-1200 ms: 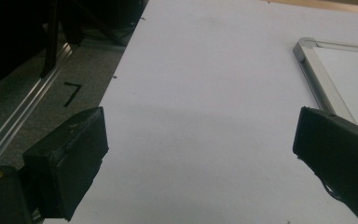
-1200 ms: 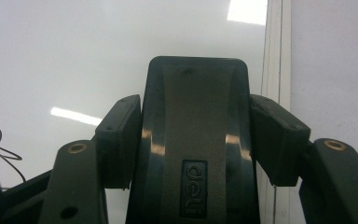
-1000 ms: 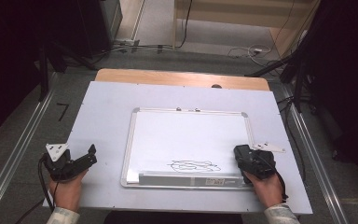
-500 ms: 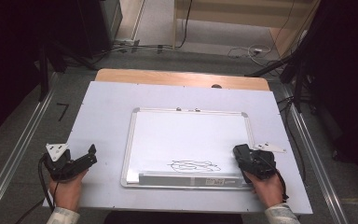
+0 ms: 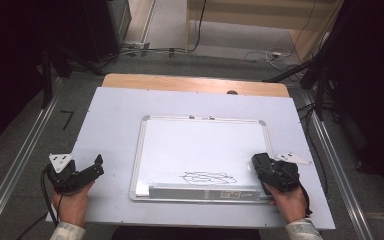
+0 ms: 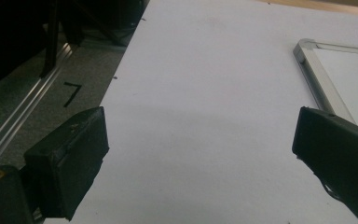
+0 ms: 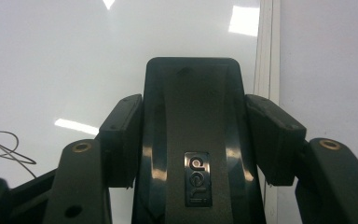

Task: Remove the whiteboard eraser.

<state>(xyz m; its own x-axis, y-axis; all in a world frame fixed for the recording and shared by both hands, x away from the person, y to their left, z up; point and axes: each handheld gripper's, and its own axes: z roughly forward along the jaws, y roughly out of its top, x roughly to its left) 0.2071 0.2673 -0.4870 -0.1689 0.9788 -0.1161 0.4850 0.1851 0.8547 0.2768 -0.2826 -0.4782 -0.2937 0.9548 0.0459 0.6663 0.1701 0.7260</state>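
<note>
Left gripper [image 6: 200, 154] jaws wide apart over white table [image 6: 200, 93] (nothing between). Whiteboard [image 6: 349, 70] corner far right. Grey floor [image 6: 37, 93] left.

Your right gripper [image 5: 267, 172] sits over the near right corner of the whiteboard [image 5: 200, 145], with the eraser [image 7: 193, 135] between its jaws, touching both. To the left of this gripper, the scribble [image 5: 209, 177] lies on the board, and the tray [image 5: 200, 192] runs along the near edge of the board just before it. Your left gripper [image 5: 96, 167] rests on the table [image 5: 115, 115], well apart from the board, which lies to its right. Behind both grippers the table goes on to its far edge.
</note>
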